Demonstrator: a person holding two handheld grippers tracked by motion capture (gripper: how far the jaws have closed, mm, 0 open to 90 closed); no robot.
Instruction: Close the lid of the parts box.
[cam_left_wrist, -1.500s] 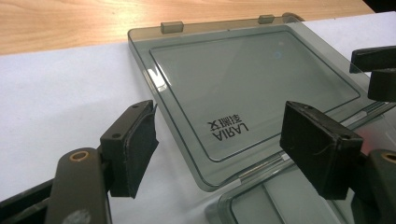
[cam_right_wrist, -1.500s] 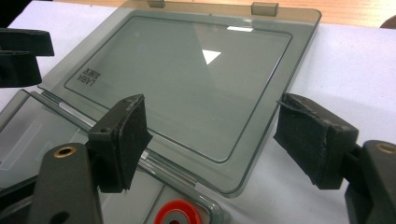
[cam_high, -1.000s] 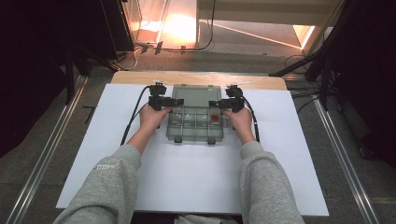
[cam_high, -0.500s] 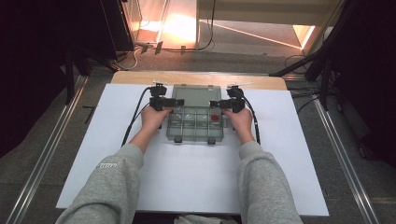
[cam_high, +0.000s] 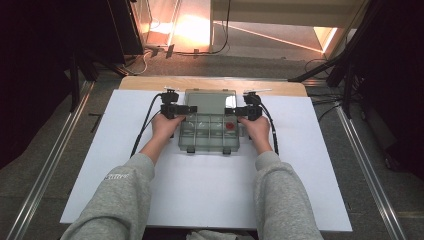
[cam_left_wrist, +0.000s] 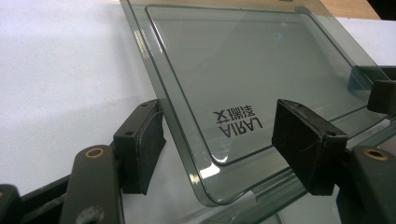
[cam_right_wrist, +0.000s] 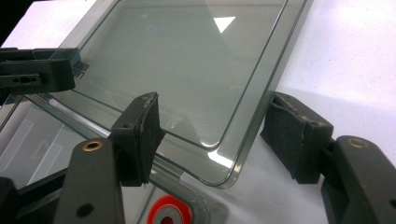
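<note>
A: From above, the clear plastic compartment box (cam_high: 208, 134) sits mid-table on the white sheet (cam_high: 100, 165), its smoke-tinted transparent lid (cam_high: 210, 101) flipped back. One box, one lid, two grippers.

B: And the left gripper (cam_left_wrist: 219, 135)?

A: Its own view shows jaws spread wide, a lid corner between them (printed lettering (cam_left_wrist: 237, 120) is readable there); they have just been closing.

B: The right gripper (cam_right_wrist: 217, 135)?

A: Wide too, just closing, pads clear of the other corner. One round red-and-silver piece (cam_right_wrist: 164, 212) lies below.
</note>
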